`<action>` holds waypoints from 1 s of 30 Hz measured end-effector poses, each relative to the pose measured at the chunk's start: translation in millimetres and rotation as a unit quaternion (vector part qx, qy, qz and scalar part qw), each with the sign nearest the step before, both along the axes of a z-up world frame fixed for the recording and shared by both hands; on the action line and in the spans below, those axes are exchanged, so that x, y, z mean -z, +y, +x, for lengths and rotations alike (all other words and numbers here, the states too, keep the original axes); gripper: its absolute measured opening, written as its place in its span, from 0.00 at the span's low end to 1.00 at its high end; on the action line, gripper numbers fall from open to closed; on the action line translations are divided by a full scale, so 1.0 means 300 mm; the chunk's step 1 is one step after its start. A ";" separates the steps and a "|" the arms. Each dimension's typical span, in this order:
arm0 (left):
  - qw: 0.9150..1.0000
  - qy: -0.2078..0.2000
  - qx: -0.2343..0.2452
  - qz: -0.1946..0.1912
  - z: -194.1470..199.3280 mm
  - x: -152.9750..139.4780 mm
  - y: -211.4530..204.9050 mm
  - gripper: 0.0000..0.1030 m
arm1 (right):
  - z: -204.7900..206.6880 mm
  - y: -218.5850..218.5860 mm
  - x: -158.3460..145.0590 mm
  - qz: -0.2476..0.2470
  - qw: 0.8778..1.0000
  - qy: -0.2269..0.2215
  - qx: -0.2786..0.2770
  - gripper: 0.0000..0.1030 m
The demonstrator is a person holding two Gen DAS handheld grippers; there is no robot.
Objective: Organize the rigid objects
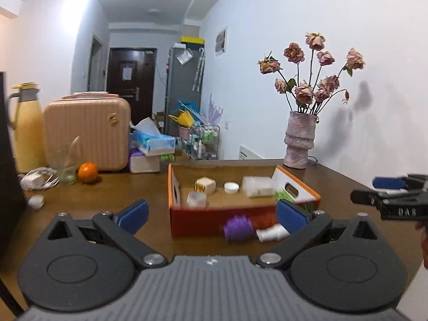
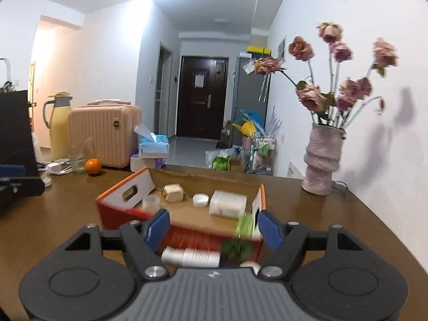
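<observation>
Rigid objects are being gathered in the orange box (image 1: 198, 220), the shared container; a white bottle (image 1: 271, 233) and purple brush (image 1: 236, 227) are lying just before its near wall, seemingly awaiting sorting. The left gripper (image 1: 211, 214) and right gripper (image 2: 212, 227) are being held before that wall, jaws spread, nothing grasped.

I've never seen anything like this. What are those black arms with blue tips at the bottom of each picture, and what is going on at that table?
They are hand-held grippers, one in each of a person's hands, each carrying a camera that looks out along its fingers. One picture comes from the left gripper, the other from the right gripper. Both are open and hold nothing. On the brown table stands an orange cardboard box with small white containers inside. In front of it lie a purple spiky thing and a white bottle. Farther back are an orange, a pink case and a vase of dried roses.
</observation>
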State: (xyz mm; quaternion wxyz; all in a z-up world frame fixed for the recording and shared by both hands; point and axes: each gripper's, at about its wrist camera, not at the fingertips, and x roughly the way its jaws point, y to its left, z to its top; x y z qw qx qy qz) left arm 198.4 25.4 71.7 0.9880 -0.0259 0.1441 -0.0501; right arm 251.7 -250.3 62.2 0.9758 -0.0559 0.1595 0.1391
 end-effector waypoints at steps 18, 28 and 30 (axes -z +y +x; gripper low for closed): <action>0.997 0.074 -0.004 0.032 -0.139 0.218 -0.100 1.00 | -0.268 -0.095 0.269 0.048 0.994 0.087 0.037 0.77; 0.990 0.123 0.065 -0.029 0.175 0.224 -0.184 0.70 | 0.089 -0.066 0.300 0.146 0.976 0.155 -0.049 0.60; 0.986 0.149 0.062 -0.040 0.261 0.250 -0.199 0.53 | 0.181 -0.044 0.311 0.158 0.972 0.167 -0.057 0.59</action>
